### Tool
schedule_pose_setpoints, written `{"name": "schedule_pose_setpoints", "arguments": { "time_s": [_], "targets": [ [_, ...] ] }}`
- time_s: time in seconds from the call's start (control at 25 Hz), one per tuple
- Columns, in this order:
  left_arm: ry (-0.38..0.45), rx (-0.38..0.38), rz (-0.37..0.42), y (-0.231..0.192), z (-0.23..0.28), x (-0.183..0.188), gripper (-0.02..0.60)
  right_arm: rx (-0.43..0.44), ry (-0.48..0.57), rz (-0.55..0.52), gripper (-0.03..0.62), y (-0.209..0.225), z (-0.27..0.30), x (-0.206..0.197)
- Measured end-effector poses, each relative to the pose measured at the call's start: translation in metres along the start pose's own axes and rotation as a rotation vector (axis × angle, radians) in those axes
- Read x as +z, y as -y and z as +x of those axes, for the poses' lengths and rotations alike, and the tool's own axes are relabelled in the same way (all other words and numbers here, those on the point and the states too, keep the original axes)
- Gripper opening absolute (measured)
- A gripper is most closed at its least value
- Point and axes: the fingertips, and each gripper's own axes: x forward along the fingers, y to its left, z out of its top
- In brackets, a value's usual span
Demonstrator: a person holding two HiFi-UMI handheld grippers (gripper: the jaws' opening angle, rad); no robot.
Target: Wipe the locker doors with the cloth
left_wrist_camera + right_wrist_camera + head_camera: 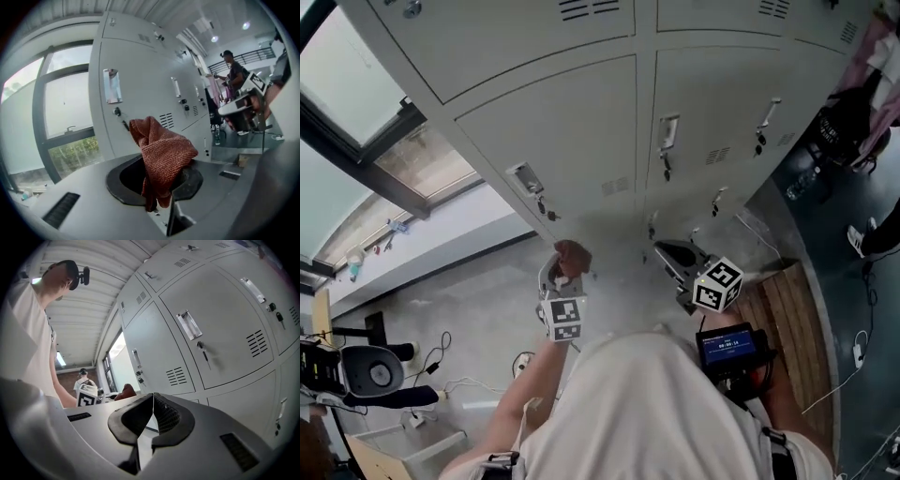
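Left gripper (157, 180): nearest the lens; its broad grey shell fills the lower left gripper view, with the black-padded jaws pinched on the cloth at mid-fold.
Right gripper (153, 413): jaws pressed together with nothing between them; it is held off to the side, facing a door but apart from it.
Locker doors (581, 131): the largest surface, made of flat pale-grey painted sheet metal that is smooth and faintly glossy, with thin seams between the panels.
Cloth (161, 154): rust-red with a coarse knitted weave, soft and bunched. A lobe rises above the jaws and a tail hangs below; it is close to the doors but seemingly not pressed on them yet.
Step in hand: probably bringing the cloth up to a door panel.
Doing it well: lead with the bunched lobe so that fabric, not the jaw tips, meets the paint. Use flat overlapping strokes and firm, even pressure, since thin sheet metal may flex.
Handle plate (111, 86): a raised rectangular pull in bright metal; work around its edges rather than dragging across it.
Vent slots (257, 343): short punched louvres whose edges are likely to snag a loose weave.
Key (202, 348): small and dangling from the lock; steer the hanging tail of the cloth clear of it.
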Motion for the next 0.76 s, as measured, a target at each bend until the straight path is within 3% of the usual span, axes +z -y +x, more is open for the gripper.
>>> {"name": "schedule_pose_setpoints", "arguments": {
  "time_s": [0.16, 0.28, 0.76],
  "targets": [
    [0.014, -0.108, -0.059, 0.044, -0.002, 0.008, 0.072, -0.033, -0.023, 0.007, 0.018, 0.009, -0.013, -0.009],
    [0.029, -0.160, -0.045, 0.057, -0.009, 0.014, 0.072, -0.054, -0.012, 0.026, 0.018, 0.008, -0.023, -0.012],
    [0.047, -0.182, -0.082, 0.062, -0.003, 0.030, 0.072, -0.042, 0.031, 0.024, 0.018, 0.008, -0.034, 0.002]
  ]
}}
